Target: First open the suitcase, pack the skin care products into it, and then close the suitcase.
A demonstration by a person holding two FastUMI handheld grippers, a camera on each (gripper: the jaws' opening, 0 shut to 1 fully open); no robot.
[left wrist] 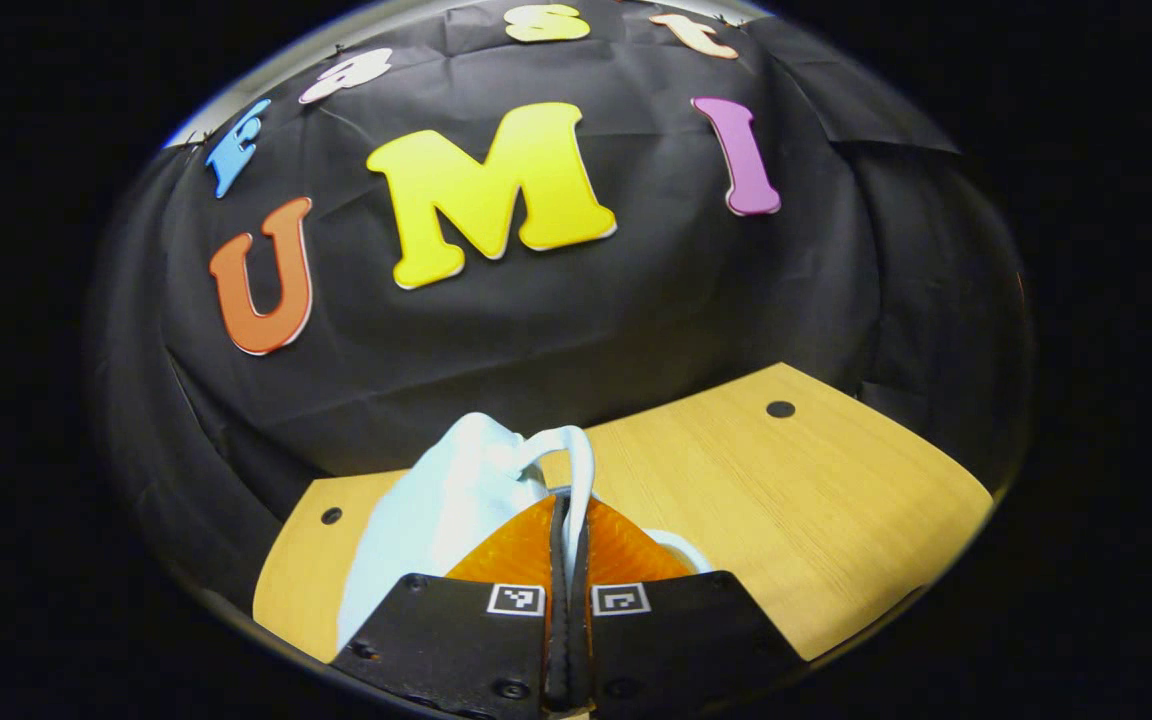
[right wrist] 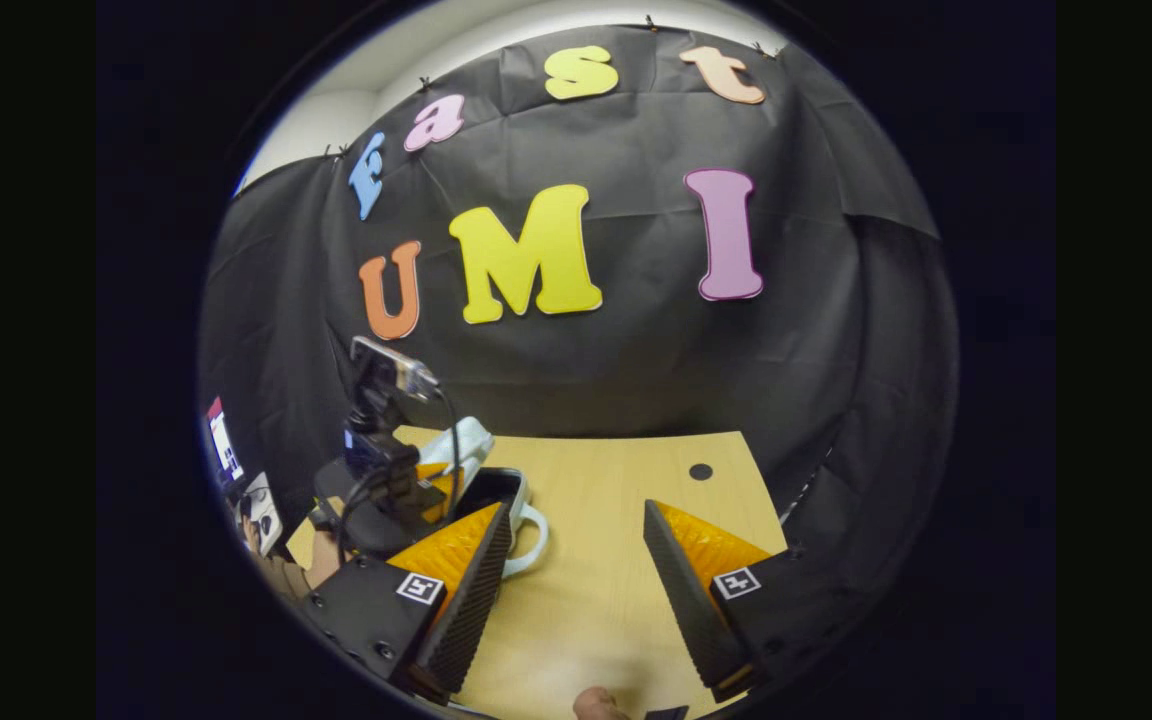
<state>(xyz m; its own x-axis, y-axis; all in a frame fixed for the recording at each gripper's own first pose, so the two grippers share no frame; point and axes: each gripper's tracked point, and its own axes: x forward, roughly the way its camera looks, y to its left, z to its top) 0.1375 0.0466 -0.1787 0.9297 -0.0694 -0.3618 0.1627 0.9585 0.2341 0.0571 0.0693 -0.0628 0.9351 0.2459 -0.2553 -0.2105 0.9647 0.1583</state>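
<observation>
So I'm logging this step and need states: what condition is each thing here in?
Left gripper: jaws closed on the suitcase's white handle.
White suitcase: on the wooden table, lid raised; in the right gripper view its dark inside shows.
Right gripper: jaws wide open, holding nothing, above the table.

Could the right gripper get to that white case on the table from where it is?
Probably yes. The right gripper is open, with bare table ahead. The white case lies off to its left, where the left gripper is already at it and may crowd the approach.
</observation>
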